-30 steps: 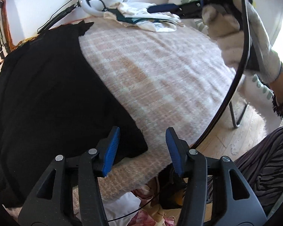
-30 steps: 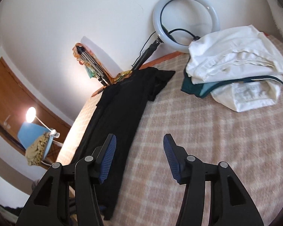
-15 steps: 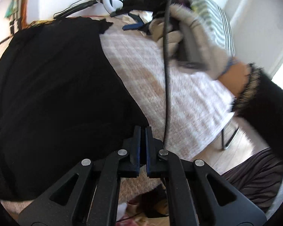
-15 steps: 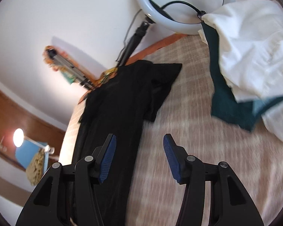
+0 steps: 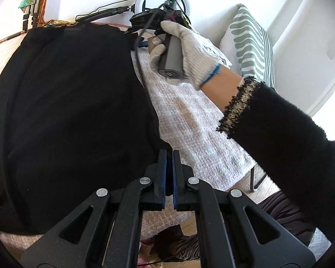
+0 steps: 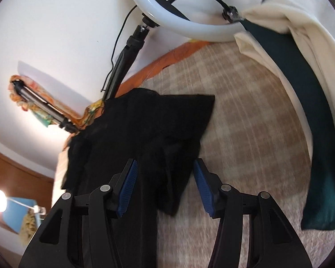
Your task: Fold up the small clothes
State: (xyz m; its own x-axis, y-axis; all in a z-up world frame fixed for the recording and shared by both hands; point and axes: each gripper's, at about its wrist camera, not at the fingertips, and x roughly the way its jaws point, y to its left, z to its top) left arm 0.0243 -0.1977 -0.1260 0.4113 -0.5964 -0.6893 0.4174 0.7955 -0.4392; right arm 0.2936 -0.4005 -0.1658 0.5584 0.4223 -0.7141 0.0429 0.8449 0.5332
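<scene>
A black garment (image 5: 73, 102) lies spread on a pink checked blanket (image 5: 189, 120). My left gripper (image 5: 169, 156) is shut on the garment's near right corner. In the right wrist view the garment's far end (image 6: 149, 129) lies flat with a sleeve pointing right. My right gripper (image 6: 165, 178) is open and hovers just above that far end, one finger over the black cloth and one over the blanket (image 6: 252, 116). In the left wrist view a gloved hand (image 5: 181, 51) holds the right gripper's handle at the garment's far right corner.
A stack of white and dark teal clothes (image 6: 301, 71) lies at the blanket's far right. A white ring light (image 6: 189, 15) on a black stand leans by the wall behind. A striped green cushion (image 5: 252, 42) stands at the right. Wooden floor shows past the near edge.
My left gripper closed on the garment's near right corner. My right gripper moved forward and down toward the garment's far end and stayed open.
</scene>
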